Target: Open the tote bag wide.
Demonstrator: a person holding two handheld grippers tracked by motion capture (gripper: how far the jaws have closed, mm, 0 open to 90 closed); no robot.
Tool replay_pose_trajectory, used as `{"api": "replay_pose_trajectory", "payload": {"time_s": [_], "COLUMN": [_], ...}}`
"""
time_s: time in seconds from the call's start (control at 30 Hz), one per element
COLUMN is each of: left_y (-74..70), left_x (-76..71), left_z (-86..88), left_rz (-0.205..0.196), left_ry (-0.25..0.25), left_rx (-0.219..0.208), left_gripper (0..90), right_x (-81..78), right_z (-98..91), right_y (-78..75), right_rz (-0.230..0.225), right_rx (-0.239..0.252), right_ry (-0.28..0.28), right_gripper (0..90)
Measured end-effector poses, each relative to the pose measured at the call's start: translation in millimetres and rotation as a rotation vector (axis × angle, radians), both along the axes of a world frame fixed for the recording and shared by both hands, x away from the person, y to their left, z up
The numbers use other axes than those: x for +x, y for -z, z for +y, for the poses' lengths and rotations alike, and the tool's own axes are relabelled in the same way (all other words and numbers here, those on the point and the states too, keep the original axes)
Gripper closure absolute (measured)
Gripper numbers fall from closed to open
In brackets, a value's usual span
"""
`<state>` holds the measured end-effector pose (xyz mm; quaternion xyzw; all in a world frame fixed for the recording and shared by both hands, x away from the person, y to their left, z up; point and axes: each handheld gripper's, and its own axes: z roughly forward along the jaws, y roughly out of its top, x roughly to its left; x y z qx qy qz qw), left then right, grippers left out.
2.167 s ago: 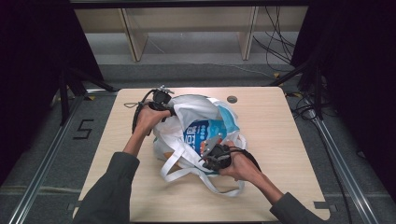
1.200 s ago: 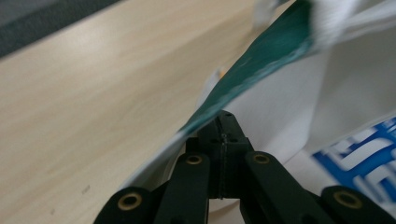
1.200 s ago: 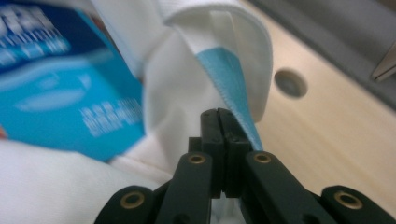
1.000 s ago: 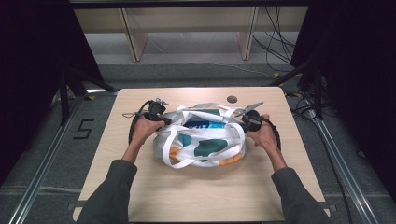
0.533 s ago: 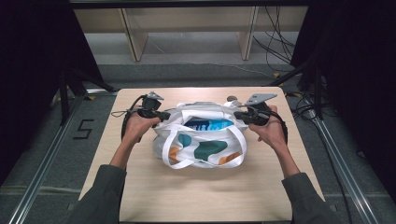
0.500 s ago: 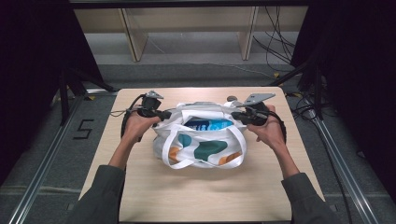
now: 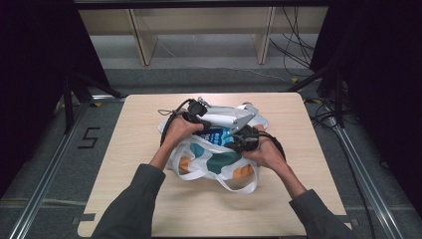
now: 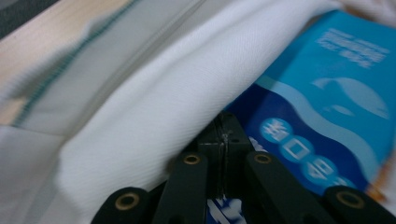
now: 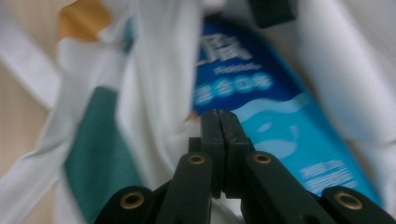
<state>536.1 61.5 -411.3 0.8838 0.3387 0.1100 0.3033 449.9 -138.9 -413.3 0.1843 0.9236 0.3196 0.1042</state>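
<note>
Having drawn together at frame centre, the left gripper [image 7: 203, 121] and right gripper [image 7: 238, 141], each clamped on the tote bag's [image 7: 219, 164] rim, are closing its mouth.

- The blue packet [image 8: 322, 93] runs off the left gripper view's right edge; its print is blurred.
- In the right gripper view the white tote bag [image 9: 154, 70] is blurred.
- The hands hide the bag's mouth in the high view.
</note>
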Motion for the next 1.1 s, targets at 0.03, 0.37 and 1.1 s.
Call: {"api": "replay_pose_trajectory", "payload": {"time_s": [0.03,0.37,1.1], "left_y": [4.4,31.7,20.3], "left_x": [5.4,32.1,-33.6], "left_z": [-0.8,18.8,72.9], "left_rz": [0.019,0.007,0.052], "left_ry": [-0.022,-0.205,0.026], "left_rx": [-0.013,0.012,0.062], "left_gripper": [88.8,89.7,88.9], "right_x": [-5.9,-37.1,-0.8], "right_z": [0.9,5.4,-39.5], "right_y": [3.7,32.4,2.0], "right_rz": [0.008,0.03,0.004], "right_rx": [-0.008,-0.05,-0.13], "right_ry": [-0.014,-0.066,0.133], "right_gripper": [90.0,90.0,90.0]}}
